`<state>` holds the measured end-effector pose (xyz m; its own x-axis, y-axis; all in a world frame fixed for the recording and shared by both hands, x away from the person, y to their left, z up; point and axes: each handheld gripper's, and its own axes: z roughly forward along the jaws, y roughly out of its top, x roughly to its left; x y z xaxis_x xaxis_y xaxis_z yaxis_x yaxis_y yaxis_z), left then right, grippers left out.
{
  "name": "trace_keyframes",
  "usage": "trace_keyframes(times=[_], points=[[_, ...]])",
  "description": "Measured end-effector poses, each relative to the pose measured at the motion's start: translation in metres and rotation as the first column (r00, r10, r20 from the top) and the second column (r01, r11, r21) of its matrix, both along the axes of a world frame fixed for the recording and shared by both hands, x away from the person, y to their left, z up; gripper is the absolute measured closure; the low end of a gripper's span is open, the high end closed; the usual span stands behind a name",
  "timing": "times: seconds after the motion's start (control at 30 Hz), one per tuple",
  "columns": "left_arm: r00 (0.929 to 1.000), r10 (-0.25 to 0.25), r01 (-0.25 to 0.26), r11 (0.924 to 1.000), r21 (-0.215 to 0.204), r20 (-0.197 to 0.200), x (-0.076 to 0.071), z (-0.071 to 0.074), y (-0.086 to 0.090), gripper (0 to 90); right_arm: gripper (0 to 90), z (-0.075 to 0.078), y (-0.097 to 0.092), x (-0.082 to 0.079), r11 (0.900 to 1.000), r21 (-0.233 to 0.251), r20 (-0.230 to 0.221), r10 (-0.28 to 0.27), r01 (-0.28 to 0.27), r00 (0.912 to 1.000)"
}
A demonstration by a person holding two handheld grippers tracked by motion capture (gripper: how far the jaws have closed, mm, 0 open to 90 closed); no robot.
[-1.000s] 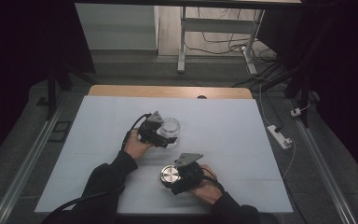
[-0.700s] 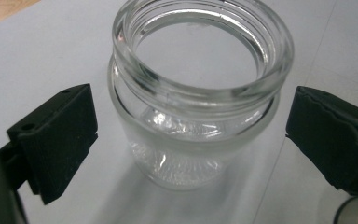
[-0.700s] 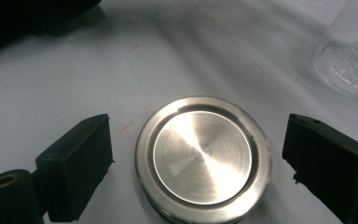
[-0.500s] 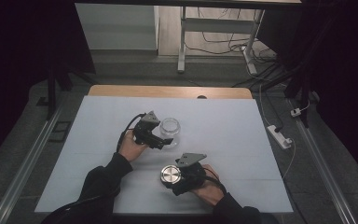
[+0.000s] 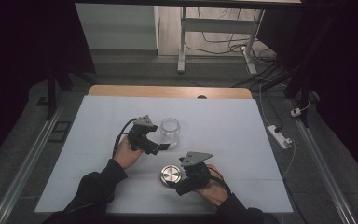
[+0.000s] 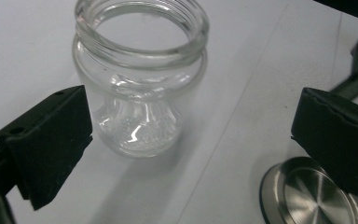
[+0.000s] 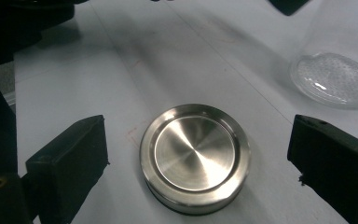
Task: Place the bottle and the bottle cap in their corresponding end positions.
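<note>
The desk (image 5: 98, 186) carries an open glass jar (image 5: 170, 131) standing upright mid-desk, with its steel lid (image 5: 170, 175) lying just nearer the person. The left gripper (image 5: 161, 147) has just been opening; its jaws stand wide and clear of the jar, and a careless swing could topple it. The right gripper (image 5: 175, 186), also just opening, flanks the lid without touching and could nudge it away. No writing is legible.

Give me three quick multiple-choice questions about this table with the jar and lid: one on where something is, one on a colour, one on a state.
1. Where does the metal lid lie?
A. on the jar
B. flat on the table, nearer the person than the jar
C. on the floor

2. What colour is the lid?
A. red
B. black
C. silver

3. How is the glass jar?
A. upright and uncapped
B. tipped over
C. capped

Answers: 1 B, it rests on the white table between the right gripper jaws. 2 C, brushed silver metal. 3 A, its open mouth shows before the left gripper, whose jaws stand apart from it.
</note>
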<state>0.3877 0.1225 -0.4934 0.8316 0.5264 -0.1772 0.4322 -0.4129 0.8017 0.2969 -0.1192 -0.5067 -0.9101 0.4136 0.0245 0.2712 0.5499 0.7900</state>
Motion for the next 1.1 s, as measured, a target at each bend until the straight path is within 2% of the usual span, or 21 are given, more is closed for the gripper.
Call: trace_keyframes(times=[0.13,0.37,0.5,0.73,0.93,1.1], points=[[0.9998,-0.018,0.018,0.9997,-0.018,0.003,-0.008,0.001,0.002,0.0,3.7,0.001,-0.004,0.001,0.9999,-0.003,-0.002,-0.013,0.013,0.9999],[0.9985,-0.047,0.047,0.9989,-0.008,0.027,-0.024,0.003,0.002,0.0,1.0,0.003,-0.011,0.003,0.9992,0.006,-0.006,-0.038,0.038,0.9992],[0.9984,-0.054,0.054,0.9984,-0.017,0.020,-0.034,0.002,0.005,0.0,0.2,0.006,-0.014,0.002,0.9992,0.003,-0.004,-0.040,0.040,0.9992],[0.9969,-0.078,0.077,0.9969,0.010,0.011,-0.050,-0.002,0.007,0.0,0.0,0.010,-0.019,-0.002,0.9994,0.005,0.020,-0.033,0.033,0.9992],[0.9934,-0.114,0.114,0.9933,0.016,-0.009,-0.063,-0.003,0.009,0.0,0.0,0.013,-0.028,-0.003,0.9985,0.009,0.020,-0.053,0.053,0.9984],[0.9918,-0.126,0.126,0.9920,0.007,-0.023,-0.074,-0.003,0.014,0.0,0.0,0.016,-0.036,-0.005,0.9973,0.001,0.025,-0.073,0.073,0.9970]])
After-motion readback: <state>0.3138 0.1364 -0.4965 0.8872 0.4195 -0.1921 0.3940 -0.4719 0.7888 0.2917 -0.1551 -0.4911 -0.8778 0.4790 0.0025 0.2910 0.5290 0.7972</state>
